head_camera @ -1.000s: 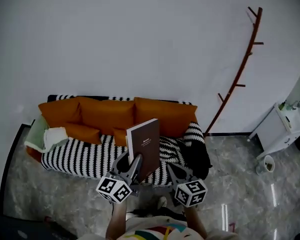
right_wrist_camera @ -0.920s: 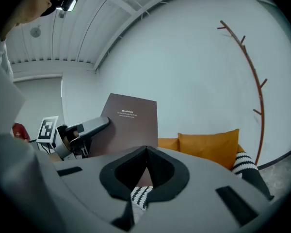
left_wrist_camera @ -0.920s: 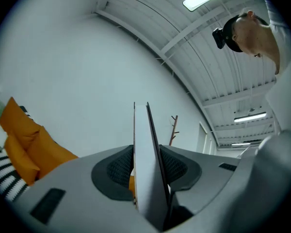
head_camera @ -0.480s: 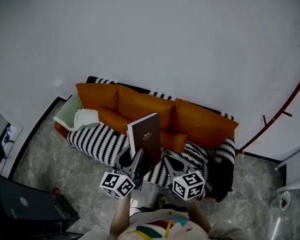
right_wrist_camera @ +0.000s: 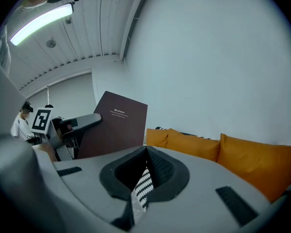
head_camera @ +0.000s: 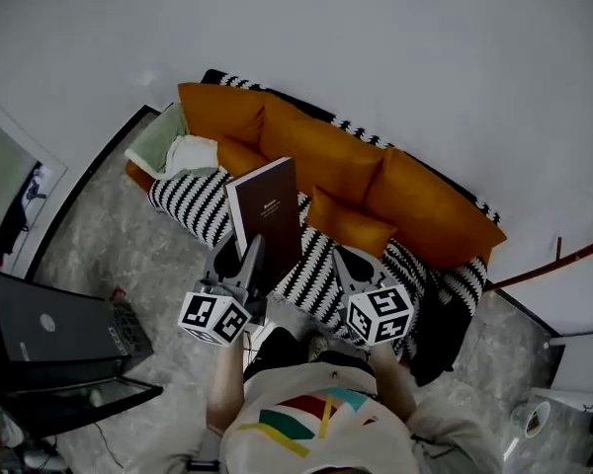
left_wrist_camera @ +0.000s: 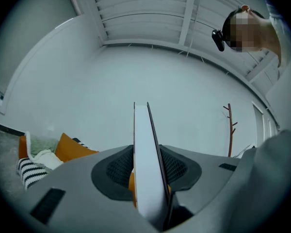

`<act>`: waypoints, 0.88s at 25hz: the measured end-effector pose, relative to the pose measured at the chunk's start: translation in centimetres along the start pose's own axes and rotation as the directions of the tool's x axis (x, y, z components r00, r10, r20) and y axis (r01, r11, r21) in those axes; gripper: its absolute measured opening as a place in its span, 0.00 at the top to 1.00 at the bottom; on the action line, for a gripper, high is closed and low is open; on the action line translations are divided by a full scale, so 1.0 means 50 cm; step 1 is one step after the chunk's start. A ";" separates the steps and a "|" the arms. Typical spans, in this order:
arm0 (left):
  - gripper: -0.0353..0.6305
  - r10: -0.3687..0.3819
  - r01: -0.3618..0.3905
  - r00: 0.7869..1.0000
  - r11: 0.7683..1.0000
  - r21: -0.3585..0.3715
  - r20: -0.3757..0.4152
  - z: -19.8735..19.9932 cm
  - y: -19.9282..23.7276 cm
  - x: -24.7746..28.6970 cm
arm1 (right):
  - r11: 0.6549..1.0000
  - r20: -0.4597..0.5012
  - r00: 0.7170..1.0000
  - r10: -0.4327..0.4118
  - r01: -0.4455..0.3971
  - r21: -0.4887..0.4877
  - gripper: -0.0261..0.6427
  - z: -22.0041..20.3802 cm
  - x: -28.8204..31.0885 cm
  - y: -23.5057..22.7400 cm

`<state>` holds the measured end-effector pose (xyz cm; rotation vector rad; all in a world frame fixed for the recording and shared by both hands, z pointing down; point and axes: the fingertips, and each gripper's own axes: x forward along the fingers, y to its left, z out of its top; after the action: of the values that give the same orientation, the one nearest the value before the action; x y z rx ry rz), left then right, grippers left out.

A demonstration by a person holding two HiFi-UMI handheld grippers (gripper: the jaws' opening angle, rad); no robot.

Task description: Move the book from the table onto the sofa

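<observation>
A brown hardcover book [head_camera: 267, 215] stands upright in the air in front of the sofa [head_camera: 203, 205], which has orange cushions [head_camera: 326, 151] and a black-and-white striped cover. My left gripper [head_camera: 250, 263] is shut on the book's lower edge. In the left gripper view the book [left_wrist_camera: 143, 130] shows edge-on, white pages between the jaws. My right gripper [head_camera: 348, 265] hangs beside it to the right, shut and holding nothing. The right gripper view shows the book's cover [right_wrist_camera: 119, 125] to its left and the orange cushions [right_wrist_camera: 242, 159] ahead.
Green and white cloths [head_camera: 173, 151] lie at the sofa's left end and a black garment [head_camera: 445, 324] hangs at its right end. A dark case [head_camera: 49, 334] stands on the floor at the left. A red coat rack [head_camera: 563, 260] leans by the wall at the right.
The view has swung left, so the sofa now lies diagonally and the dark case has come into sight. Both grippers moved along with it. The book stays in the left gripper.
</observation>
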<state>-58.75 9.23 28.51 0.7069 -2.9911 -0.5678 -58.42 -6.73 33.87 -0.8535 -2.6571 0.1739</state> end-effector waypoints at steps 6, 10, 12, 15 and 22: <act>0.71 0.119 -0.119 0.993 0.993 0.000 -0.006 -0.012 0.125 -0.023 | 0.997 -0.077 0.994 0.076 -0.077 -0.015 0.94 -0.021 0.120 0.042; 0.71 0.180 -0.180 0.983 0.983 0.018 -0.018 0.005 0.261 -0.005 | 0.997 -0.114 0.990 0.077 -0.079 -0.019 0.94 -0.013 0.238 0.068; 0.71 0.186 -0.185 0.982 0.982 0.033 -0.024 0.022 0.337 0.013 | 0.998 -0.135 0.989 0.065 -0.068 -0.014 0.94 -0.009 0.311 0.082; 0.71 0.182 -0.176 0.982 0.980 0.095 -0.053 0.054 0.445 0.040 | 0.998 -0.166 0.984 0.061 -0.065 -0.021 0.94 0.003 0.413 0.126; 0.71 0.094 -0.056 0.979 0.976 0.208 -0.179 0.045 0.587 0.117 | 0.999 -0.241 0.969 0.048 -0.045 0.017 0.94 -0.028 0.543 0.193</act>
<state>-76.81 31.84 36.35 0.6139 -2.9070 -0.1817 -73.35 16.98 40.83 -0.8736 -2.4092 0.0899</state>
